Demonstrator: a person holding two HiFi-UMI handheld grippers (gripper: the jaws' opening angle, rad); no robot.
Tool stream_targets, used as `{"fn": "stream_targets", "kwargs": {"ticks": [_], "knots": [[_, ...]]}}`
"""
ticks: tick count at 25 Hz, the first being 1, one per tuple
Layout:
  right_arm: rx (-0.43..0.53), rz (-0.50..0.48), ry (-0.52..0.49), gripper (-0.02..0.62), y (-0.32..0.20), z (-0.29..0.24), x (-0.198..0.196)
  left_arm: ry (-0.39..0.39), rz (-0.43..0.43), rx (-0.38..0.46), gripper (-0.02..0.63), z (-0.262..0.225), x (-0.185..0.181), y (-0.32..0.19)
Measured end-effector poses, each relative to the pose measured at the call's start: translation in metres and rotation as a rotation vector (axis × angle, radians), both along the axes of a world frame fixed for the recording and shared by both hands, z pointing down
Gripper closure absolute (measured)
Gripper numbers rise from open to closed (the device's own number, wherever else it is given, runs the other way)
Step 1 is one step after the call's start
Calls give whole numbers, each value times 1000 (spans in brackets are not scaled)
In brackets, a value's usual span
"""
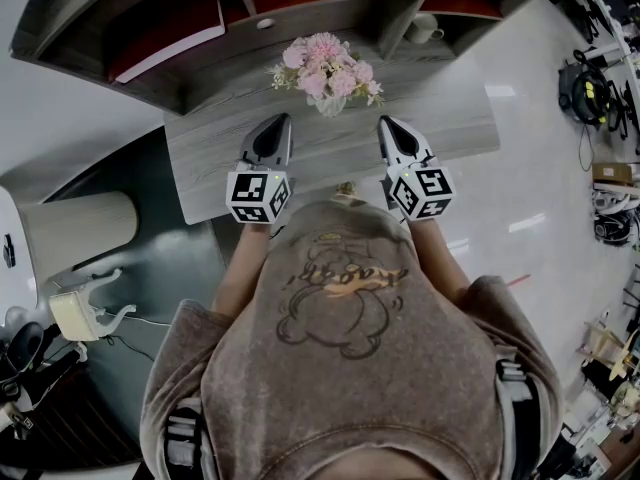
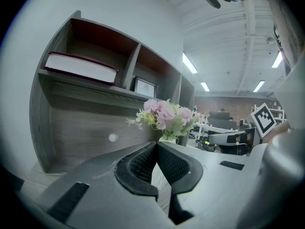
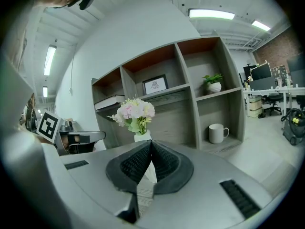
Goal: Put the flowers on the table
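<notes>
- I see pink flowers (image 1: pixel 325 66) in a white vase (image 1: pixel 330 105) on the grey table (image 1: pixel 450 128), near the shelf unit (image 1: pixel 200 83), ahead of both tools.
- Shelf compartments hold a book (image 2: pixel 81 68), a framed print (image 3: pixel 155 85) too small to read, a potted plant (image 3: pixel 213 83) and a mug (image 3: pixel 218 133).
- My left tool (image 1: pixel 283 120) and right tool (image 1: pixel 385 123) are closed and empty.

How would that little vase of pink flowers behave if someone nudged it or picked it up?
The bouquet spreads wider than the small white vase, so it probably tips easily when nudged. The vase looks smooth, so it is likely slippery and breakable. The blooms would probably bend if squeezed.
</notes>
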State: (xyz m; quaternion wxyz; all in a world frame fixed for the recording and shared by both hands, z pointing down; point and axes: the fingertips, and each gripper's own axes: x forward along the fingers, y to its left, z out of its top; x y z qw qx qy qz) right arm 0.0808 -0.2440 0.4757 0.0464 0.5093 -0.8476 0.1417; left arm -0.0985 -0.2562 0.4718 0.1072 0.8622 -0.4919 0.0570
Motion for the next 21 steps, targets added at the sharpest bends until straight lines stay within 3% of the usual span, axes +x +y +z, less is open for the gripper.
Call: {"fn": "stream_targets", "kwargs": {"ticks": [21], "knots": [[3, -2, -1, 597, -11, -4, 1, 35, -8, 8, 588, -8, 2, -8]]}}
